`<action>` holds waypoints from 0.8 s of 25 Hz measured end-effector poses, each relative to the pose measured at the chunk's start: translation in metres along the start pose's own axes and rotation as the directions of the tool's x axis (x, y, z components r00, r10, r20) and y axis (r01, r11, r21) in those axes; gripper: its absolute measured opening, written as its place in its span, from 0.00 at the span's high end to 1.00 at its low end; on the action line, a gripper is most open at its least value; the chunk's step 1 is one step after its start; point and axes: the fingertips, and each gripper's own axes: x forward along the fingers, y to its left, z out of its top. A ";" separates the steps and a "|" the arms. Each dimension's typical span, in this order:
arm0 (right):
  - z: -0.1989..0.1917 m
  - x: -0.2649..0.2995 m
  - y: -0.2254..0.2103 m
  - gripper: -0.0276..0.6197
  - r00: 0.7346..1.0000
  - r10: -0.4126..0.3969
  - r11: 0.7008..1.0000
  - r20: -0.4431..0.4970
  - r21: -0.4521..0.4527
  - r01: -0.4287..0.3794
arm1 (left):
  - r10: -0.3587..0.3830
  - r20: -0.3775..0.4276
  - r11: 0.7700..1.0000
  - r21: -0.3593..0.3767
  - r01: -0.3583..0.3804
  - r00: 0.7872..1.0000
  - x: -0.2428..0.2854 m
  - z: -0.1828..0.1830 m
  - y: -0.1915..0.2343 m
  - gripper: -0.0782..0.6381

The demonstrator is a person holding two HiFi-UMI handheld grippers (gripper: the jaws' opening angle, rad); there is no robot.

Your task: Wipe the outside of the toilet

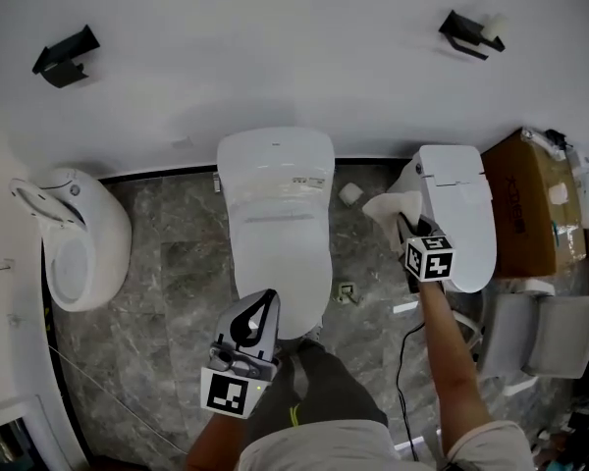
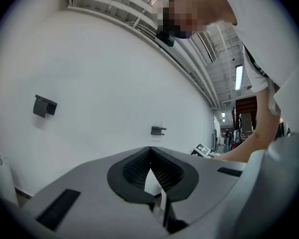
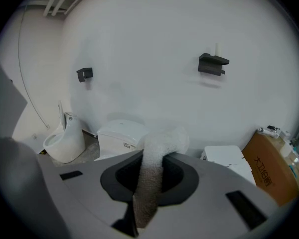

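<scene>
The middle white toilet (image 1: 275,214) stands against the wall with its lid down; it also shows as the middle toilet (image 3: 122,136) in the right gripper view. A second white toilet (image 1: 458,214) stands to its right. My right gripper (image 1: 406,228) is shut on a white cloth (image 1: 391,207), held in the gap between the two toilets, by the right one's left side. In the right gripper view the cloth (image 3: 152,178) hangs out between the jaws of the right gripper (image 3: 157,144). My left gripper (image 1: 266,299) hovers over the middle toilet's front end, and the left gripper (image 2: 150,149) is shut with nothing in it.
A white urinal (image 1: 79,238) stands on the floor at left. A cardboard box (image 1: 530,204) sits at right beside grey panels (image 1: 545,332). Two black brackets (image 1: 67,55) (image 1: 471,32) hang on the wall. A cable (image 1: 404,361), a small fitting (image 1: 348,292) and a roll (image 1: 350,193) lie on the marble floor.
</scene>
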 end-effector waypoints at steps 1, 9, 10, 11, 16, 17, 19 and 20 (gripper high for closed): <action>0.005 -0.008 0.002 0.85 1.000 0.003 1.000 0.004 0.003 -0.003 | -0.007 0.008 1.000 0.007 0.007 1.000 -0.002 0.008 -0.004 0.87; 0.060 -0.075 0.004 0.85 0.997 0.000 1.000 0.076 0.003 0.000 | -0.030 0.077 0.998 0.052 0.026 0.997 -0.015 0.072 -0.023 0.87; 0.066 -0.081 0.003 0.85 0.997 0.001 1.000 0.083 0.004 -0.001 | -0.028 0.081 0.998 0.054 0.023 0.996 -0.018 0.077 -0.024 0.87; 0.071 -0.087 0.003 0.85 0.996 0.002 1.000 0.088 0.004 -0.002 | -0.024 0.085 0.998 0.056 0.020 0.996 -0.019 0.083 -0.025 0.87; 0.095 -0.121 0.002 0.85 0.992 -0.001 1.000 0.125 0.001 0.001 | -0.028 0.117 0.996 0.093 0.017 0.993 -0.026 0.107 -0.032 0.87; 0.100 -0.128 0.004 0.85 0.991 -0.001 1.000 0.135 -0.001 0.001 | -0.030 0.122 0.994 0.106 0.017 0.992 -0.027 0.113 -0.033 0.87; 0.111 -0.141 0.009 0.85 0.987 0.001 1.000 0.163 -0.001 -0.001 | -0.031 0.133 0.993 0.118 0.015 0.991 -0.028 0.123 -0.033 0.87; 0.116 -0.147 0.013 0.85 0.984 0.003 1.000 0.180 0.002 -0.004 | -0.030 0.139 0.992 0.123 0.013 0.990 -0.029 0.127 -0.033 0.87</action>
